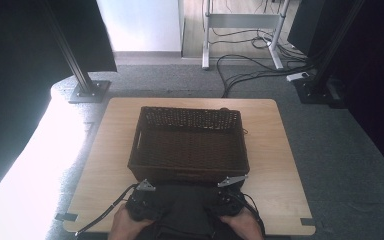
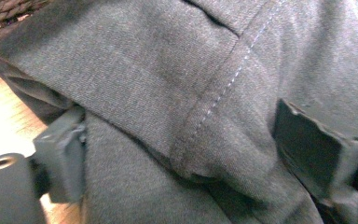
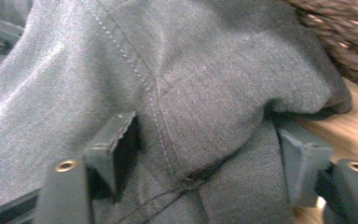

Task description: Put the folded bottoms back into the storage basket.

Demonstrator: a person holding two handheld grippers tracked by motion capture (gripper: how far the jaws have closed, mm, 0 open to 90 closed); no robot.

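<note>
Looking at where you are, this is the early part of the job: the dark grey garment (image 1: 182,207) is bunched on the near edge of the worktop (image 1: 270,150), right in front of the wicker basket (image 1: 189,145), and nothing is in the basket yet. My guess is the cloth is meant to go in there, so the lift and the drop are all left to do.

Your left tongs (image 1: 141,197) have a fold of the fabric between the jaws, with a stitched seam running through it, but the jaws stand wide and I can't see the pads actually pinching. Same story for your right tongs (image 1: 228,192): cloth sits in the gap, the jaws are apart, no real bite yet. So treat both as open around the garment rather than gripping it.

What's in the way: the basket's near wall is just beyond the cloth, touching or nearly so, and you'll probably have to clear that rim. Otherwise the worktop is bare, and the cables (image 1: 245,67) and frame legs (image 1: 207,37) on the floor are well apart from everything.
</note>
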